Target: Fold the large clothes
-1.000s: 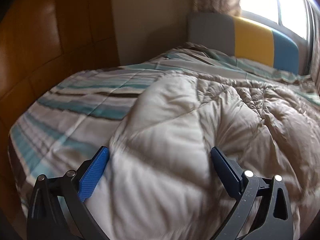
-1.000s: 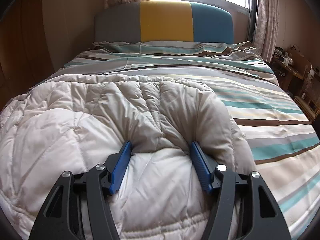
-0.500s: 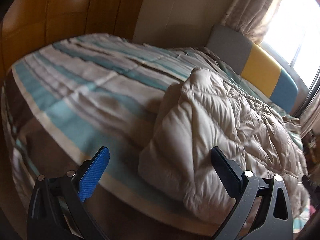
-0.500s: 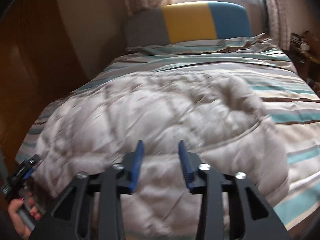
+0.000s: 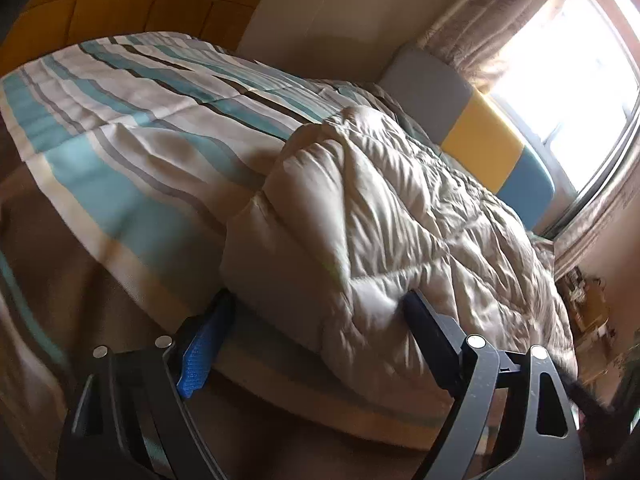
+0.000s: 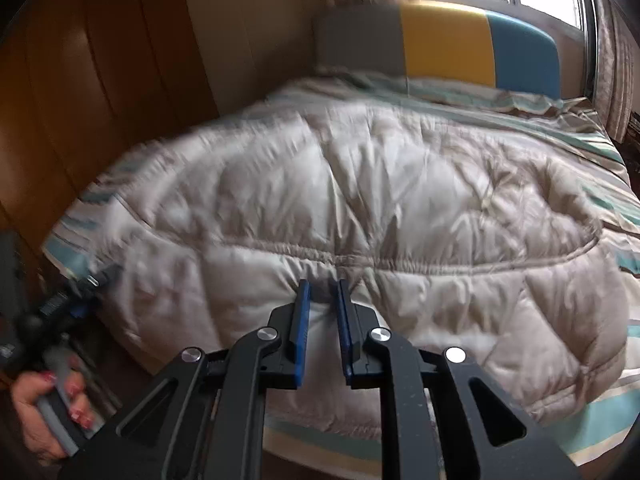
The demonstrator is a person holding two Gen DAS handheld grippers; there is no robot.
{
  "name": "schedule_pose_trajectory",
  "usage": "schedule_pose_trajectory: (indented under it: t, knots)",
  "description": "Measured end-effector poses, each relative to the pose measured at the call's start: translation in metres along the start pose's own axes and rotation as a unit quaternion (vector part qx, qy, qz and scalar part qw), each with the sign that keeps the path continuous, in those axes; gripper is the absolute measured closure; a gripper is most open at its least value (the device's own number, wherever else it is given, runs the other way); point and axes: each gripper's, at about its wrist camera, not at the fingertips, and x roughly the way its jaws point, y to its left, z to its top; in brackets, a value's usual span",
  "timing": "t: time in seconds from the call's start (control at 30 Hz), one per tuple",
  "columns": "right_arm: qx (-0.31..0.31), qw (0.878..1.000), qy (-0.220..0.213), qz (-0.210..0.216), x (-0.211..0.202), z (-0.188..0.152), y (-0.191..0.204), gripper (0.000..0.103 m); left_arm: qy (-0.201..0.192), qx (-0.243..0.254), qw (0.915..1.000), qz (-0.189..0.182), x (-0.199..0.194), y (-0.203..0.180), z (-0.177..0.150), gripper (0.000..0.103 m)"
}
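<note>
A large beige quilted garment [image 5: 392, 208] lies bunched across the striped bed. My left gripper [image 5: 320, 300] straddles its near corner at the bed's foot edge, and its jaws are closing. One blue pad [image 5: 204, 344] sits low beside the corner, and the other finger [image 5: 428, 336] dents the puffy fabric. In the right wrist view the garment [image 6: 360, 184] fills the middle. My right gripper [image 6: 323, 285] is shut on a pinch of fabric just below a stitched seam. My left gripper [image 6: 96, 278] shows at the garment's left corner, held by a hand [image 6: 48, 404].
A striped teal, white and brown bedcover [image 5: 132, 120] lies under the garment. A grey, yellow and blue headboard [image 6: 444, 40] stands below a bright window [image 5: 580, 52]. Wooden panels [image 6: 80, 100] line the left side. Cluttered shelves [image 5: 588, 300] stand to the right of the bed.
The left gripper swung from above the garment to its near corner and now straddles it, jaws slightly narrower. The right gripper slid sideways along the near edge and shut from wide open onto fabric.
</note>
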Motion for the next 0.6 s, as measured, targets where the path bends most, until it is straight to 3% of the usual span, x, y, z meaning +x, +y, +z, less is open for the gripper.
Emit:
schedule_pose_trajectory:
  t: [0.23, 0.33, 0.5, 0.6]
  knots:
    - [-0.007, 1.000, 0.009, -0.010, 0.026, -0.007, 0.002, 0.094, -0.023, -0.020, 0.9995, -0.003, 0.006, -0.002, 0.000, 0.017]
    - [0.000, 1.000, 0.008, -0.003, 0.027, -0.008, 0.004, 0.094, -0.030, -0.061, 0.9976, -0.011, 0.007, -0.002, 0.003, 0.017]
    - [0.005, 1.000, 0.007, 0.004, 0.025, -0.008, 0.002, 0.094, -0.041, -0.158, 0.9851, -0.053, 0.014, 0.012, 0.010, 0.037]
    - [0.007, 1.000, 0.006, 0.005, 0.022, -0.009, -0.001, 0.094, -0.034, -0.169, 0.9832, -0.060, 0.022, 0.015, 0.015, 0.051]
